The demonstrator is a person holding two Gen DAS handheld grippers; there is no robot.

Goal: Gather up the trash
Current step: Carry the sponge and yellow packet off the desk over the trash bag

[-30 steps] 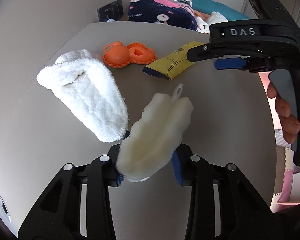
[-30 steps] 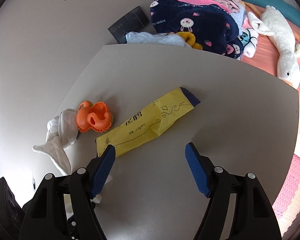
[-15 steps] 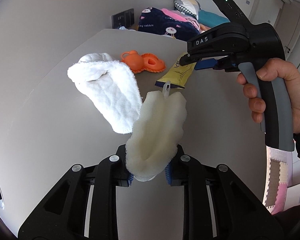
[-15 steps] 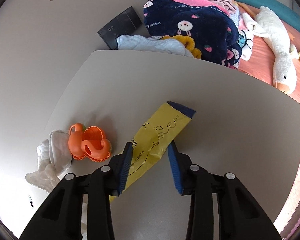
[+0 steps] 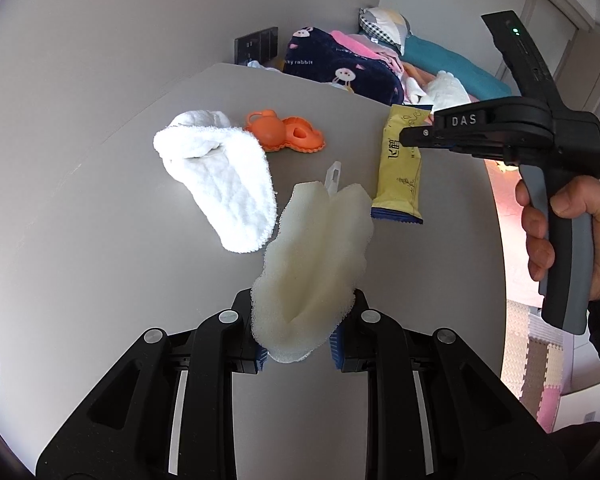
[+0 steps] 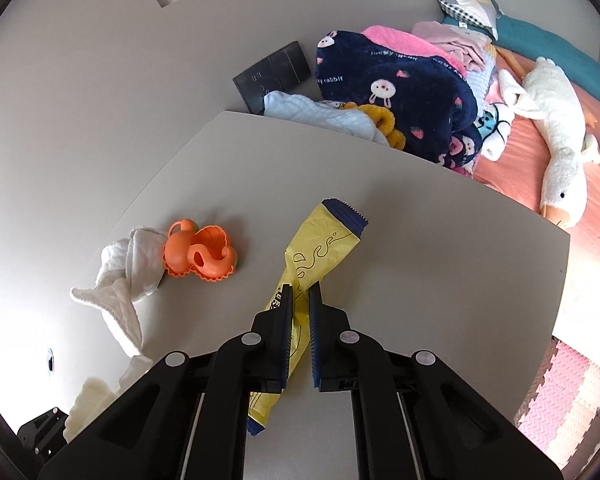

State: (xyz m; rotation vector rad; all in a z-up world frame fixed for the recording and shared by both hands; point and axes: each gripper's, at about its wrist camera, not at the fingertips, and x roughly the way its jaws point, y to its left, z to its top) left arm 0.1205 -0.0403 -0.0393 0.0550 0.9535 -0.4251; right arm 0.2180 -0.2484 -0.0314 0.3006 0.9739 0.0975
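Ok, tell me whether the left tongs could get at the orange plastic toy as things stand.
Probably not yet: the left tongs are shut on the cream foam sponge. The path to the orange plastic toy looks free, beside the white cloth, but the sponge must go first.

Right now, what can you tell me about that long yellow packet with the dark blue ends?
The long yellow packet with dark blue ends is a flat, crinkled foil-like sachet with black printed characters and swirly line drawings and serrated blue seals at both ends. The right gripper has just closed its blue-padded jaws on its middle, pinching it into a crease. In the left wrist view it hangs from the gripper, clear of the grey table. Nothing else touches it.
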